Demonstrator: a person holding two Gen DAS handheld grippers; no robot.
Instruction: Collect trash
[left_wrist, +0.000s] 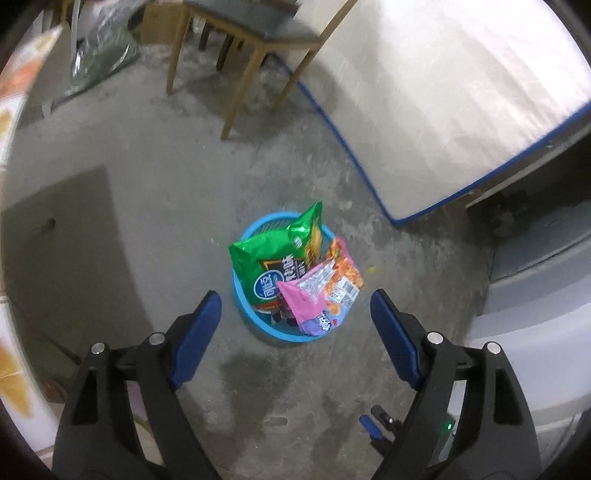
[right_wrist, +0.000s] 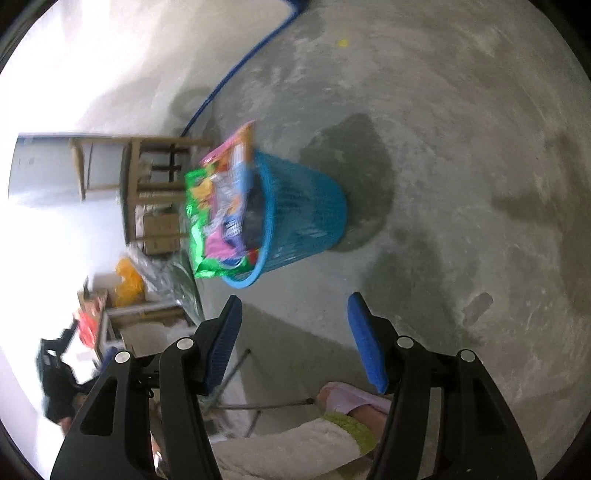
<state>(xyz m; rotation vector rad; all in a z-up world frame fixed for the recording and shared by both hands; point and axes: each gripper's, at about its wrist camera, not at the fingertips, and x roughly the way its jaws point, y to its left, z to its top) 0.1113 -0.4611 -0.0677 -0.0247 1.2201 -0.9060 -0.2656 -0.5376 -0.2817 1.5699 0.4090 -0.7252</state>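
Note:
A blue mesh waste basket (left_wrist: 280, 334) stands on the concrete floor, stuffed with snack wrappers: a large green bag (left_wrist: 273, 254), a pink wrapper (left_wrist: 301, 301), an orange packet (left_wrist: 345, 271) and a purple one (left_wrist: 317, 325). My left gripper (left_wrist: 294, 295) hovers above and just short of it, jaws wide open with nothing between them. The right wrist view is rolled sideways, showing the basket (right_wrist: 306, 210) with the green bag (right_wrist: 195, 236) sticking out. My right gripper (right_wrist: 295, 297) stands open and empty, well short of the basket.
A wooden stool (left_wrist: 251, 44) stands beyond the basket, and a blue-edged mattress (left_wrist: 443, 92) lies on the right. A small yellow scrap (left_wrist: 371, 269) lies on the floor beside the basket. A person's foot in a pink slipper (right_wrist: 347, 400) shows under the right gripper. Boxes and bags (right_wrist: 127, 284) crowd the far wall.

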